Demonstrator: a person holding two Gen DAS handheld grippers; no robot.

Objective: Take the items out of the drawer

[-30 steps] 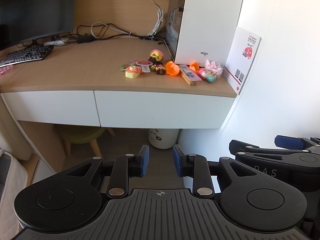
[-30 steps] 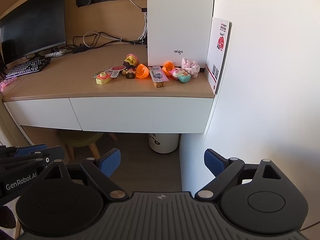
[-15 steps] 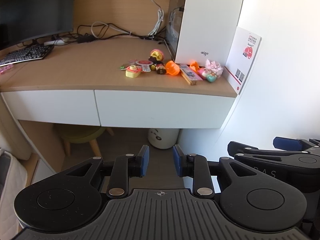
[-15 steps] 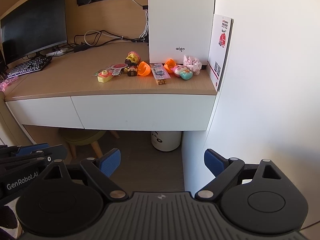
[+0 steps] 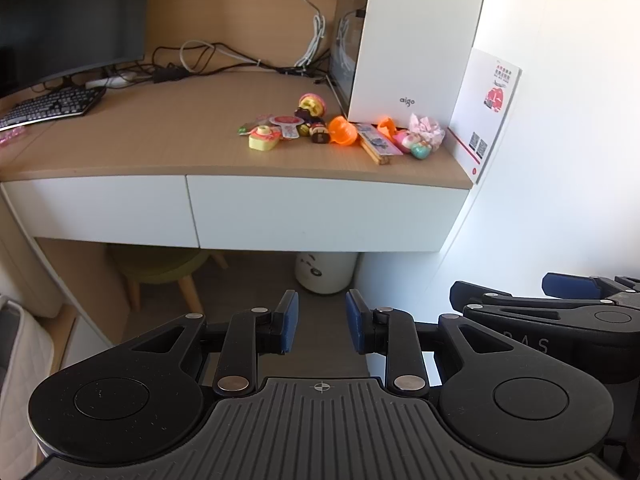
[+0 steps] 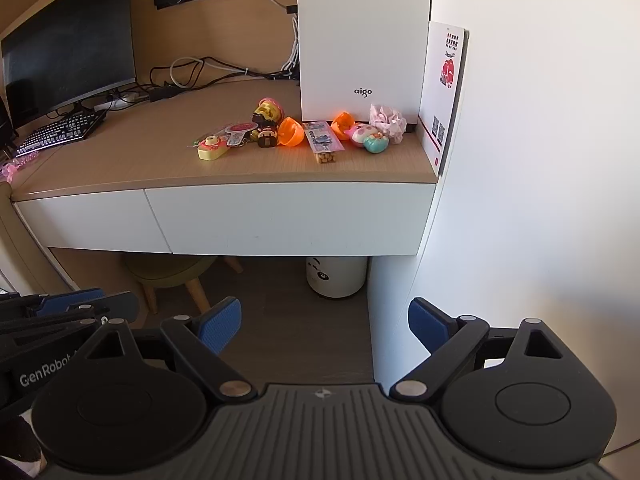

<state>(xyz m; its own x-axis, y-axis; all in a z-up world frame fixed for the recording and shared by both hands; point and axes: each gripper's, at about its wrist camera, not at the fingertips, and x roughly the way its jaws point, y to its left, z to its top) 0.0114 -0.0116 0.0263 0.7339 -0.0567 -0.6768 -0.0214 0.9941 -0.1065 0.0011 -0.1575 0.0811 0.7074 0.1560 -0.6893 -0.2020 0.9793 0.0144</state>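
1. You face two white drawer fronts under the surface: the right drawer and the left drawer, both pushed in flush.
2. Your left claw is released, its blue pads a narrow gap apart with nothing between them; your right claw is released too, spread wide and empty.
3. Both claws hang well short of the drawers, over the floor.
4. A cluster of small toys lies at the right end of the surface: two orange shell halves, one yellow toy camera, one figurine, one flat snack packet, one teal toy and one crumpled pink wrapper.
5. Behind them stands one white computer case; one card leans on the right wall.
6. Far left sit one monitor and one keyboard.
7. Below the drawers stand one green stool and one white bin.
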